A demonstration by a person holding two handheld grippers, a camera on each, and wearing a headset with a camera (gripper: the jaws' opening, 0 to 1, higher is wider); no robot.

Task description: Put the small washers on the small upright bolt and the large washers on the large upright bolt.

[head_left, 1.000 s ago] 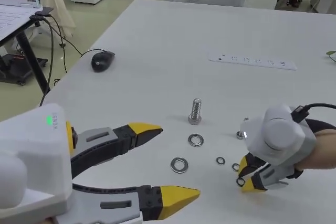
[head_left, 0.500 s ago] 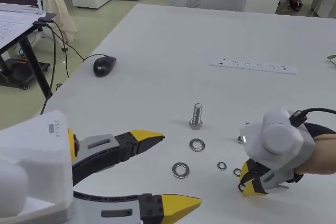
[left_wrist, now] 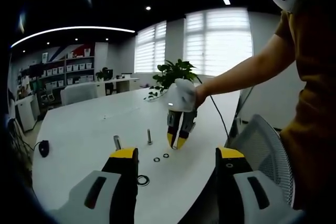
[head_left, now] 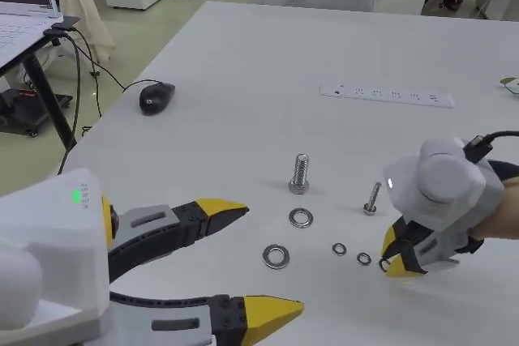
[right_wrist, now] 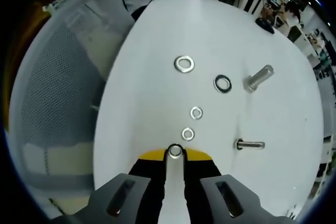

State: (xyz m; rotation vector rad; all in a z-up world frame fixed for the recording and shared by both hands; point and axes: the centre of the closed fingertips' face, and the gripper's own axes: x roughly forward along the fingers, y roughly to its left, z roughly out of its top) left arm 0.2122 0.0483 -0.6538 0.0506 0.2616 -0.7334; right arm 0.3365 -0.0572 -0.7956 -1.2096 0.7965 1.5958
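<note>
Small washer (right_wrist: 175, 151) is pinched at the tips of the right gripper (head_left: 393, 260), jaws pressed onto its rim. Can't tell if it is clear of the table (head_left: 243, 79) or touching it. Small bolt (head_left: 371, 198) stands upright just up and left of that gripper in the head view, shaft bare. Large bolt (head_left: 299, 174) is upright further left, apart from the small one, also bare.

Progress: looks like the very start, with no washer on either bolt. Two loose small washers (head_left: 339, 249) and (head_left: 363, 258) lie flat just left of the right gripper. Two large washers (head_left: 301, 217) and (head_left: 276, 255) lie flat in front of the large bolt. Left to do, as I judge it: thread the held one, then the other two small, then both large.

Left gripper (left_wrist: 177, 157) is spread wide and empty, low on the near left, pointing toward the large washers.

Room: short open path from the held washer to the small bolt, nothing between. Power strip (head_left: 388, 96) and mouse (head_left: 156, 97) are well away. The near table edge, with a chair (right_wrist: 58, 77) beyond it, runs close to the right gripper, so a dropped washer could roll off there.
</note>
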